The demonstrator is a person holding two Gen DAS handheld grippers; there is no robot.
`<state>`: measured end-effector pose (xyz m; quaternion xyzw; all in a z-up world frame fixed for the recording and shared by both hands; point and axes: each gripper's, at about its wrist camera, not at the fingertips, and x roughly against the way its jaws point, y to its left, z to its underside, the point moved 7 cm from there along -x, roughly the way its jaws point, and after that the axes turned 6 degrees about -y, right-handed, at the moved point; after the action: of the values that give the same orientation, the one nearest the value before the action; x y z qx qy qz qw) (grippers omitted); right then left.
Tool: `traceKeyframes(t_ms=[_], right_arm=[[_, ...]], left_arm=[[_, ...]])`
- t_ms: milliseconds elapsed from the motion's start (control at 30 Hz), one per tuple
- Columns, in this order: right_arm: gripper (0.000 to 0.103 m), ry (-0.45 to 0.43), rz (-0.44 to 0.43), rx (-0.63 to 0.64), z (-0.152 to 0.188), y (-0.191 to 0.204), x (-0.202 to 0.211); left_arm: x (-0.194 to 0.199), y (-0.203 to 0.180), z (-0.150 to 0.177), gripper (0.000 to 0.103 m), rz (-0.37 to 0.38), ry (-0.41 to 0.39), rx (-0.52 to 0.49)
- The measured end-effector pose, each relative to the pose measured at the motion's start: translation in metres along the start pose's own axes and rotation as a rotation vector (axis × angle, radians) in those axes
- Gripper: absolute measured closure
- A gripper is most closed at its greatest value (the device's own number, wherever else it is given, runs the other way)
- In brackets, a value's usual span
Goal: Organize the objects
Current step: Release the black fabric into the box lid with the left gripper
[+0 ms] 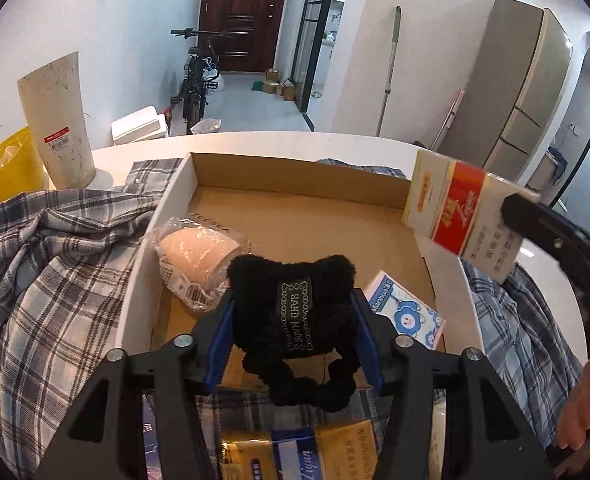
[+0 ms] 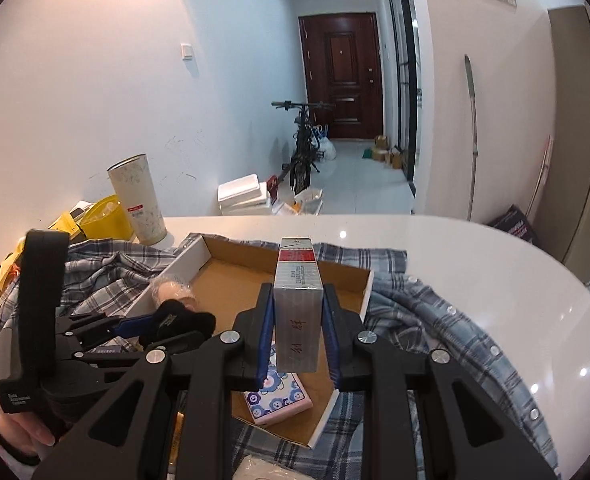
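Two grippers each hold one item above the cardboard tray (image 1: 303,178) on the white tabletop (image 2: 475,264). The left gripper (image 1: 293,316) has its fingers closed on a black fuzzy pouch (image 1: 293,300) over the tray's near edge. The right gripper (image 2: 298,332) has its fingers clamped on a cigarette pack (image 2: 298,304), held upright over the tray's right side. Inside the tray lie a plastic-wrapped beige item (image 1: 195,252) at left and a blue-patterned box (image 1: 405,312) at right. A plaid shirt (image 1: 55,280) lies under and around the tray.
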<state>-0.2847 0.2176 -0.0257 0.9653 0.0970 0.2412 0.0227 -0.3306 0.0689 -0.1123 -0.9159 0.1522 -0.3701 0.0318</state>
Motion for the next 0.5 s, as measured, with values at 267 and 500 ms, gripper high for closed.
traceKeyframes(t_ms=[267, 500], right_arm=[[0.081, 0.017, 0.026, -0.014, 0.009, -0.009, -0.014], [0.081, 0.040, 0.032, 0.002, 0.005, -0.002, -0.027]], left_arm=[[0.014, 0.005, -0.007, 0.029, 0.011, -0.046, 0.030], [0.045, 0.029, -0.027, 0.009, -0.027, -0.192, 0.113]])
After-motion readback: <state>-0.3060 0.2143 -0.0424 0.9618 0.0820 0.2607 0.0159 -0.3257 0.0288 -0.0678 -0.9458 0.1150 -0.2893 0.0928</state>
